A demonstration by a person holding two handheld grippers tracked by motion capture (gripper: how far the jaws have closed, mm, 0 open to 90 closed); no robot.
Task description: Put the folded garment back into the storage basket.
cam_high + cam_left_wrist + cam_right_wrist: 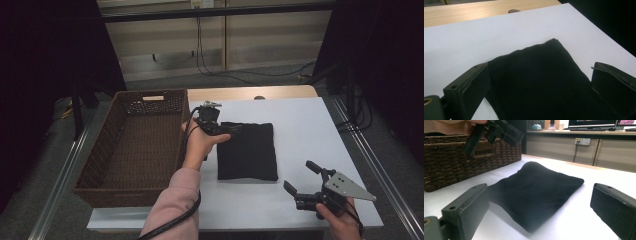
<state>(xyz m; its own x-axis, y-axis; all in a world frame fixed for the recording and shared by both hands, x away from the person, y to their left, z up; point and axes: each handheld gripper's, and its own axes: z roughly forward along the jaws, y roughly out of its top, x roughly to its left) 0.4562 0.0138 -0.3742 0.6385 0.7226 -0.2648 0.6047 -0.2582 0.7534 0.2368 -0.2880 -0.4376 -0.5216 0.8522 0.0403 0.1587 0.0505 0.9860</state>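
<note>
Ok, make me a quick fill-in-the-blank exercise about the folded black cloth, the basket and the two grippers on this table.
1. The folded black cloth lies on the white ____.
2. The wicker basket stands to the ____ of the cloth in the high view.
3. The left gripper is at the cloth's far-left corner with its fingers ____.
4. The right gripper is near the table's front edge, ____ the cloth.

Missing words: table; left; open; apart from

Dim rm; grey floor (45, 165), black curtains (45, 45), cables (240, 75) by beige wall (270, 40).
</note>
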